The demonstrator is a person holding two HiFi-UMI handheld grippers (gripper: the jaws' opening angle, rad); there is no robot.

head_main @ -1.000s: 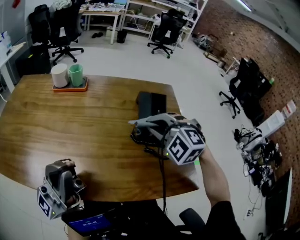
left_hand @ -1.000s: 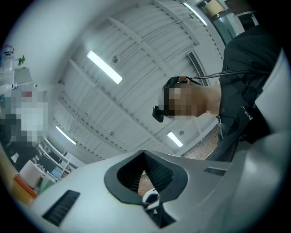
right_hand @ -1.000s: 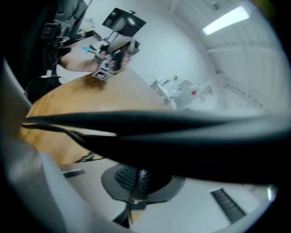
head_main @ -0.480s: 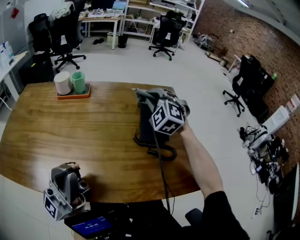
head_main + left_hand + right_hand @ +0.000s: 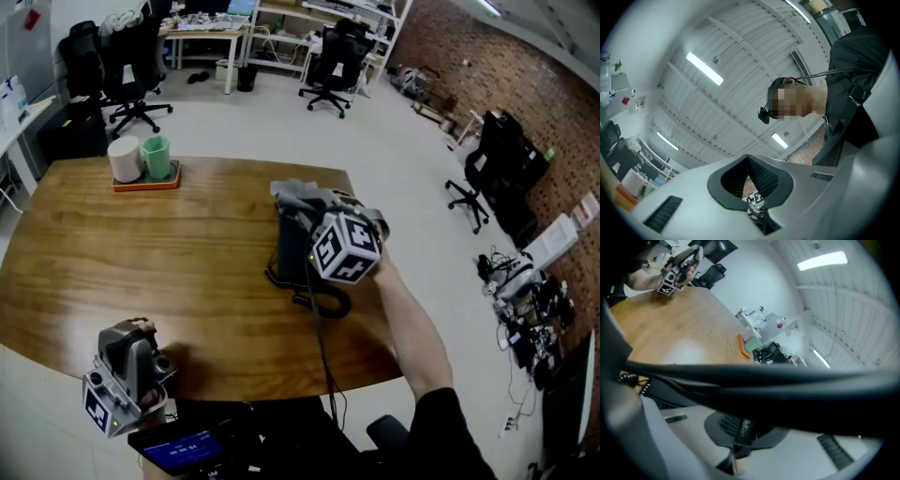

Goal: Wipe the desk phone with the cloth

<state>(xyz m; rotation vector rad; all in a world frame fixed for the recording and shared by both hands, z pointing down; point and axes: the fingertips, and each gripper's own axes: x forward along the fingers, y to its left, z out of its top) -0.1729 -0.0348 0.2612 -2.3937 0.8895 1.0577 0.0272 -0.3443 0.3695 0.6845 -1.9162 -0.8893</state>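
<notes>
A black desk phone (image 5: pixel 291 255) with a coiled cord (image 5: pixel 323 302) lies on the wooden table (image 5: pixel 187 253), right of centre. My right gripper (image 5: pixel 314 217) hovers over the phone's far half, shut on a grey cloth (image 5: pixel 298 197) that drapes onto the phone. In the right gripper view the jaws (image 5: pixel 740 425) are pressed together under a black bar of the phone (image 5: pixel 787 397). My left gripper (image 5: pixel 127 370) stands at the table's near left edge, pointing up. Its jaws (image 5: pixel 749 161) are shut and hold nothing.
An orange tray (image 5: pixel 145 181) at the table's far left holds a white cup (image 5: pixel 122 157) and a green cup (image 5: pixel 157 157). A device with a blue screen (image 5: pixel 183 450) sits below the near edge. Black office chairs (image 5: pixel 328 56) stand on the floor beyond.
My right gripper swept the cloth from the phone's near end to its far end, then drew back a little. The left gripper stayed put.
</notes>
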